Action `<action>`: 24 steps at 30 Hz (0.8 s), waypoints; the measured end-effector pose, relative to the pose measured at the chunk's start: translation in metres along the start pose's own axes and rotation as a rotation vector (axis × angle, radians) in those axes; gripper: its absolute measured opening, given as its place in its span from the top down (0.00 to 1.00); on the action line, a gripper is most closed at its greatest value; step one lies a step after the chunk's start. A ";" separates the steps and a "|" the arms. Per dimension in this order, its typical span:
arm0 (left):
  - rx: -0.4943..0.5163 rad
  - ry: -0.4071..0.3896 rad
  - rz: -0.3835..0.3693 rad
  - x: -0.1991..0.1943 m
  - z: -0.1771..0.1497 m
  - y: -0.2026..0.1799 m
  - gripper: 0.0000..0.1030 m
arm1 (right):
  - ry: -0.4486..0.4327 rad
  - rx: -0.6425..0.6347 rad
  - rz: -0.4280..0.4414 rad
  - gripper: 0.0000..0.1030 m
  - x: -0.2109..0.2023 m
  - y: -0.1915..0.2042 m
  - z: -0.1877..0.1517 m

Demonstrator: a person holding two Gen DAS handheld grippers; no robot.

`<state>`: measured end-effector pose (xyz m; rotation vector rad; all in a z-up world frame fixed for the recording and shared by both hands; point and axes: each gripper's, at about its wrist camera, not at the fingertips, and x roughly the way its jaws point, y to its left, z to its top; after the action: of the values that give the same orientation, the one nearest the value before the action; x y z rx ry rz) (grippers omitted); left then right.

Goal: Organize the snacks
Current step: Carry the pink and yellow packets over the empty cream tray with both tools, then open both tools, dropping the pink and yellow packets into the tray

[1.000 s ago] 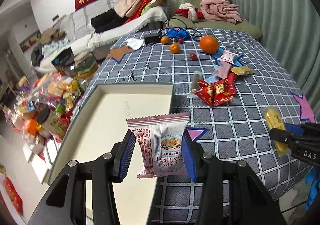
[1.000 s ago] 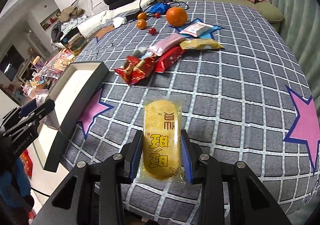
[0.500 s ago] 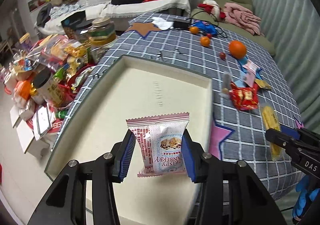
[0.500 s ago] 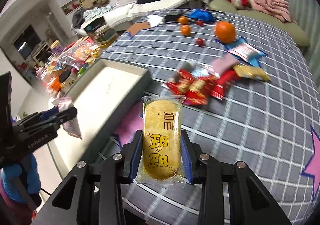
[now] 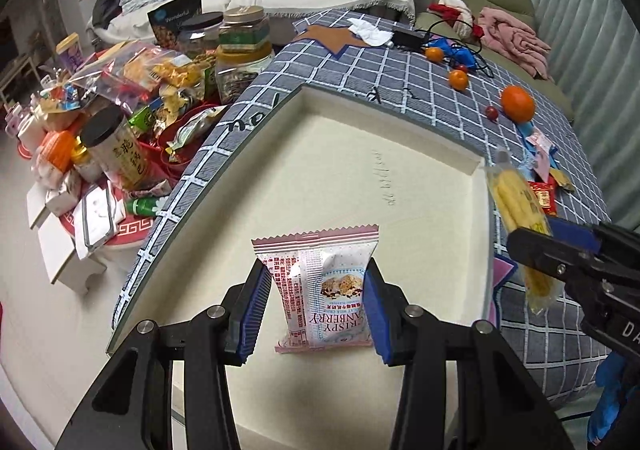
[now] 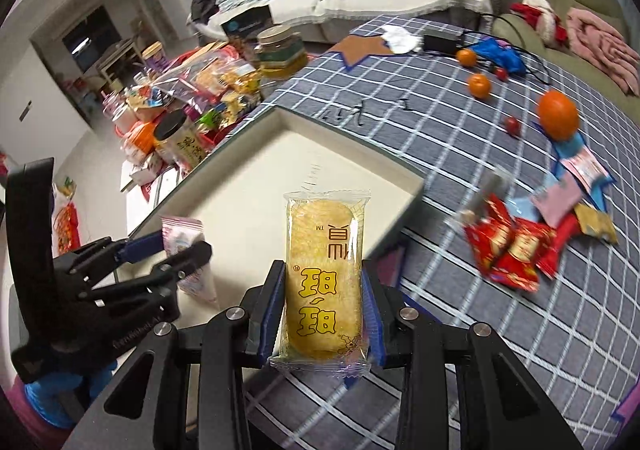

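Observation:
My left gripper (image 5: 316, 302) is shut on a pink and white cranberry crisp packet (image 5: 320, 286) and holds it over the near part of the cream tray (image 5: 400, 137). My right gripper (image 6: 324, 302) is shut on a yellow rice cracker packet (image 6: 324, 270), held above the tray's (image 6: 256, 185) near right edge. The right gripper also shows at the right of the left wrist view (image 5: 560, 254), and the left gripper at the left of the right wrist view (image 6: 176, 250). Loose red, pink and yellow snack packets (image 6: 516, 246) lie on the checked tablecloth right of the tray.
Oranges (image 6: 558, 119) and small red fruits (image 6: 512, 125) lie further back on the checked tablecloth (image 6: 500, 330), with a cable and blue bag (image 6: 500, 53). Left of it, a low table holds jars (image 5: 240, 45) and bagged snacks (image 5: 140, 73). A sofa stands behind.
Both grippers have moved left with their packets. The left one now hangs over the tray's inside, and the right one has come up to the tray's right edge.

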<state>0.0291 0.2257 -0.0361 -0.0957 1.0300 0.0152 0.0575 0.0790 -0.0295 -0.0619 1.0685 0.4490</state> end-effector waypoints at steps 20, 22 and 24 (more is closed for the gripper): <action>-0.011 0.023 -0.001 0.012 0.002 0.009 0.52 | 0.046 -0.031 0.009 0.64 0.028 0.015 0.017; -0.011 0.024 0.000 0.012 0.002 0.010 0.52 | 0.047 -0.032 0.007 0.64 0.029 0.015 0.017; -0.011 0.025 0.000 0.012 0.002 0.010 0.52 | 0.050 -0.032 0.007 0.64 0.031 0.015 0.018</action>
<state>0.0368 0.2352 -0.0463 -0.1064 1.0551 0.0201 0.0788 0.1071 -0.0450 -0.0980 1.1112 0.4731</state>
